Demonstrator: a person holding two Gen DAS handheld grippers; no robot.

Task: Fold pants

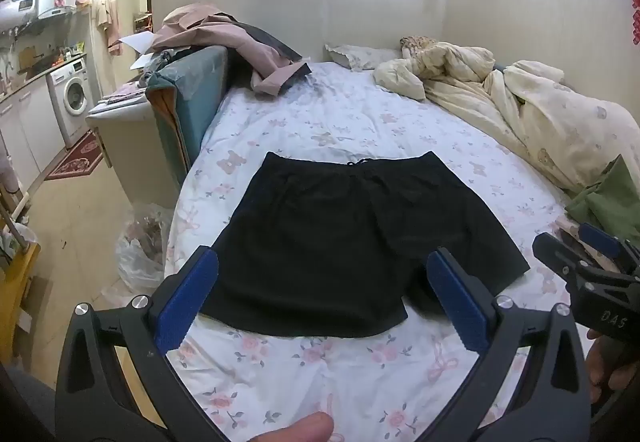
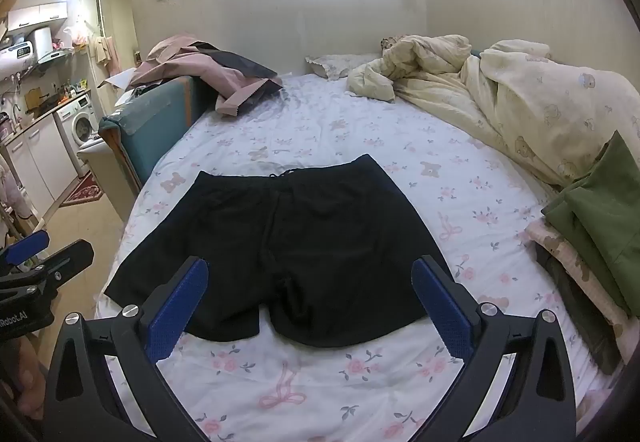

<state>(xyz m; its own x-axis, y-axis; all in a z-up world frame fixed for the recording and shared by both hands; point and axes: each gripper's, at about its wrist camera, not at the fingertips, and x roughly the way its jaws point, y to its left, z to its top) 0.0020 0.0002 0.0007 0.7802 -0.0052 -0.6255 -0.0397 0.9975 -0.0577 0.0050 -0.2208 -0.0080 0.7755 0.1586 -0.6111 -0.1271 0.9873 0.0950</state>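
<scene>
Black shorts (image 1: 340,234) lie spread flat on the flowered bed sheet (image 1: 320,121), waistband at the far side, both leg hems toward me. They also show in the right wrist view (image 2: 288,242). My left gripper (image 1: 324,262) is open and empty, held above the hem of the left leg. My right gripper (image 2: 310,274) is open and empty, above the crotch and right leg hem. The right gripper shows at the right edge of the left wrist view (image 1: 576,246); the left gripper shows at the left edge of the right wrist view (image 2: 52,246).
A cream quilt (image 2: 520,101) is bunched along the bed's right side. A stack of folded clothes with a green piece (image 2: 600,209) on top sits at the right edge. Pink clothing (image 2: 224,81) drapes over a teal sofa (image 2: 160,129) at the left. A plastic bag (image 1: 140,250) lies on the floor.
</scene>
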